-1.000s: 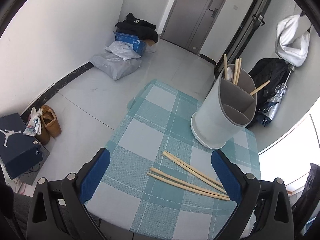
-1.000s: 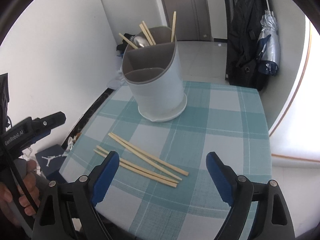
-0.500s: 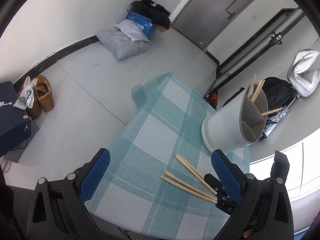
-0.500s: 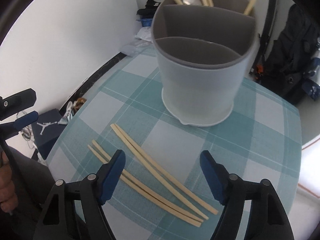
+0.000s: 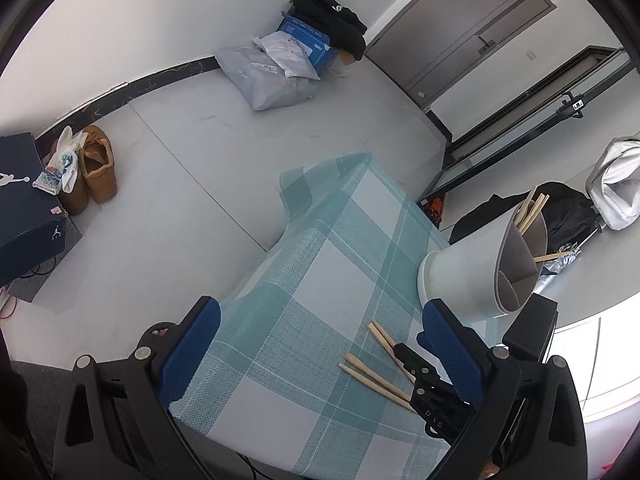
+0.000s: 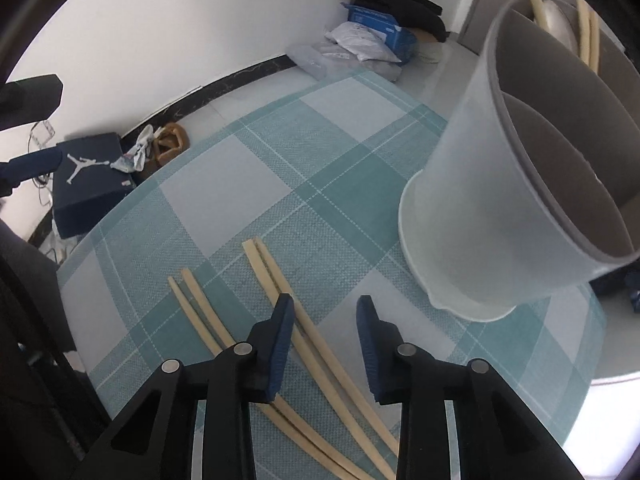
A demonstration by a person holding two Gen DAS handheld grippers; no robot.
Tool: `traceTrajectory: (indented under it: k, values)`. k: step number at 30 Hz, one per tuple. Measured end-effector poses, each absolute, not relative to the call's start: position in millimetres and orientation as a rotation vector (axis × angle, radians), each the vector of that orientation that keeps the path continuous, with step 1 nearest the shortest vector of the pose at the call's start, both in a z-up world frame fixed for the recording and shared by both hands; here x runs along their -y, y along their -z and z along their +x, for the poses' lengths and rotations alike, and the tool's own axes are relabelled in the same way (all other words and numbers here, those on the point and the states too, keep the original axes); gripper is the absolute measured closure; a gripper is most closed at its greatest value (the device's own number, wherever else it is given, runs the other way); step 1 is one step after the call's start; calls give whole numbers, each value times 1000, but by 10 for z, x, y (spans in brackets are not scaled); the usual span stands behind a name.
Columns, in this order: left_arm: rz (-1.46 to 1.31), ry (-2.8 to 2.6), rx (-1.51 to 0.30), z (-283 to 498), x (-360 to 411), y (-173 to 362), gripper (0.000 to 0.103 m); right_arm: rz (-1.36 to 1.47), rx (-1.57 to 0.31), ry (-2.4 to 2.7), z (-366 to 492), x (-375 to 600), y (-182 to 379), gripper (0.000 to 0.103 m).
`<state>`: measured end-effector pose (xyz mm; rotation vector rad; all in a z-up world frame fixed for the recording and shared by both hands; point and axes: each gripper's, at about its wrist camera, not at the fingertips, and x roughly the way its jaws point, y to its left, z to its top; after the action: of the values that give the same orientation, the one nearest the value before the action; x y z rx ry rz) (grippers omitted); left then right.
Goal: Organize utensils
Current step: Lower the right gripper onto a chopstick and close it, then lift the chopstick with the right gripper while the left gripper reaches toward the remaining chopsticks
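Two pairs of loose wooden chopsticks lie on the teal checked tablecloth (image 6: 240,184). My right gripper (image 6: 325,314) points down over the pair nearer the holder (image 6: 266,270). Those sticks run between its blue pads, the jaws are closing, and the right pad (image 6: 366,320) still stands clear of them. The other pair (image 6: 192,304) lies just to the left. A grey-white divided holder (image 6: 480,220) stands at the right with chopsticks (image 6: 586,28) and a spoon in its far compartment. My left gripper (image 5: 320,312) hovers wide open over the cloth (image 5: 320,260). From there I see the loose chopsticks (image 5: 360,372), the holder (image 5: 464,280) and the right gripper's black fingers (image 5: 420,376).
The table's edge drops to a grey floor on the left. On the floor are a dark shoebox (image 5: 24,208), brown shoes (image 5: 96,168), and bags with a blue box (image 5: 280,68) by the wall. A black backpack (image 5: 568,216) sits behind the holder.
My right gripper has come down over the loose chopsticks, rolled, and narrowed its jaws around one pair. My left gripper has rolled and shifted, putting the holder further right in its view.
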<state>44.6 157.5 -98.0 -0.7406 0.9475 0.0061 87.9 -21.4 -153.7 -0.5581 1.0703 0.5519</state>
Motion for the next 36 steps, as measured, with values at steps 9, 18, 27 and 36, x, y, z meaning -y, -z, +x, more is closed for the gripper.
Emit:
traceTrajectory:
  k: [9,18,27,36]
  values:
    - [-757,-28,-939,429,-1656,961,3,-694,-1088,-655,963,-87,1582,75]
    - [-760,-44,-944,443,-1650,972,3,-625,-1128,-718,1036,-132,1588,94]
    - [-738,-51,-971,453,-1599,1025,3,-545,-1080,-649,984,121,1424,100]
    - [-619,-10,-1049,462,-1270,1112,3,-199,-989,-494,896,913,1012,100]
